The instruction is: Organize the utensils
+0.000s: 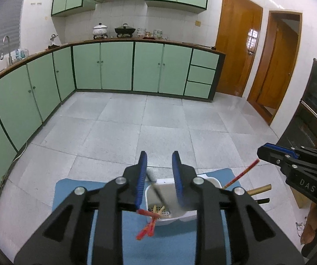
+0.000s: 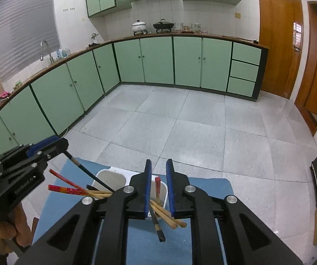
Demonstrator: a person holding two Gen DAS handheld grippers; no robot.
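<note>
Chopsticks [image 1: 158,195] blurred, holder [image 2: 112,177] half hidden behind left claw [image 1: 159,163]

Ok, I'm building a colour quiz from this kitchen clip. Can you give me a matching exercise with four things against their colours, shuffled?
Things:
1. mat
2. utensil holder
3. cabinet doors
4. wok

Colours:
A. black
B. pale green
C. blue
D. white

Pairs: 1-C, 2-D, 3-B, 4-A.
</note>
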